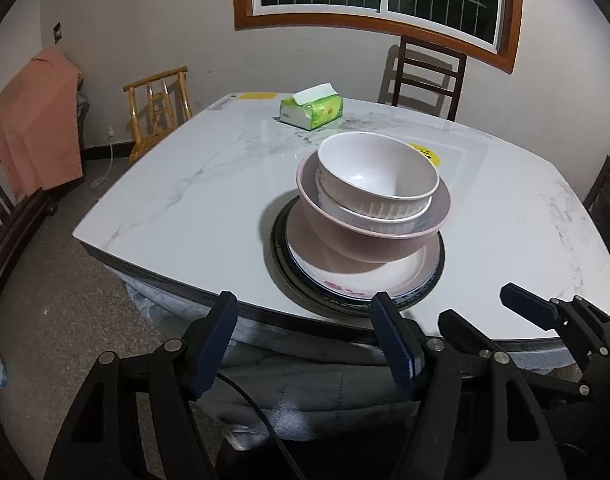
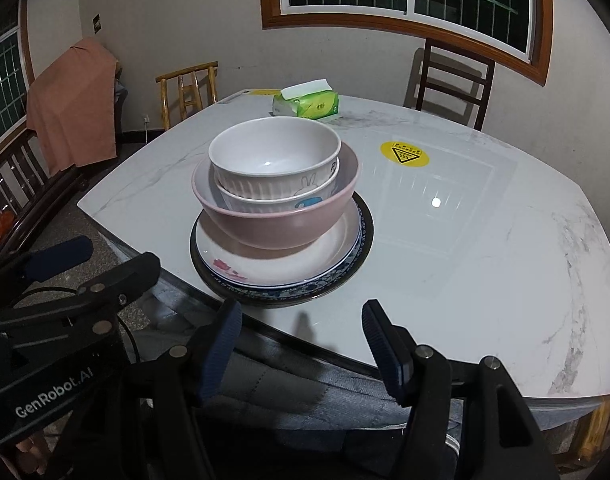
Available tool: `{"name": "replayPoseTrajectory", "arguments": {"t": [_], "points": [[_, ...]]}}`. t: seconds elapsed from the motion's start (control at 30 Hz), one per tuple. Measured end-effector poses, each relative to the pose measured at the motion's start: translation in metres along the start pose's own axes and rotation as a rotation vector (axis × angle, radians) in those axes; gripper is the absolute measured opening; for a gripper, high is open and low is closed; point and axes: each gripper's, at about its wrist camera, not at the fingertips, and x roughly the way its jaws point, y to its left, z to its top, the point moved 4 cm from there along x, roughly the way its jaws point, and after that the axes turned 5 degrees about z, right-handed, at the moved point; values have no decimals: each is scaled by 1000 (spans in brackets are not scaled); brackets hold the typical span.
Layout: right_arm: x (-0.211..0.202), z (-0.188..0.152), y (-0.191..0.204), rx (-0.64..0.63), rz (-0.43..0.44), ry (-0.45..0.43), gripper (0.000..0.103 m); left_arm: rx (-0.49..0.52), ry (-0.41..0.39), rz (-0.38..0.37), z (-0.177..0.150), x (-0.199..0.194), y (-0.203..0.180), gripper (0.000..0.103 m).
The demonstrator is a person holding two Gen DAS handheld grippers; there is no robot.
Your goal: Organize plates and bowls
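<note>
Marble table [image 1: 185, 200] holds stacked bowls [image 1: 379, 184] beyond both spread, empty tools [image 1: 305, 316] [image 2: 301, 320].

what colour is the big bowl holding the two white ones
Dusty pink large bowl, clearest in the right wrist view.

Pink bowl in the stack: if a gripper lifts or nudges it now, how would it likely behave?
The pink bowl looks rigid and glazed, so probably slippery and breakable. It carries two white bowls, so it is likely top-heavy and heavier than it looks. It sits tilted on the plates, so a push may slide or rock it.
</note>
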Motion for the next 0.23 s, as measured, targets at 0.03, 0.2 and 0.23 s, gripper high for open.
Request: {"name": "replayPoseTrajectory", "arguments": {"t": [0.03, 0.2, 0.23], "points": [[0, 0, 0, 0, 0, 1, 64, -3, -1, -9, 0, 0, 1, 68], [1, 0, 1, -3, -1, 5, 64, 0, -5, -8, -1, -1, 0, 68], [1, 1, 1, -4, -3, 5, 64, 0, -5, -3, -1, -1, 0, 69]]}}
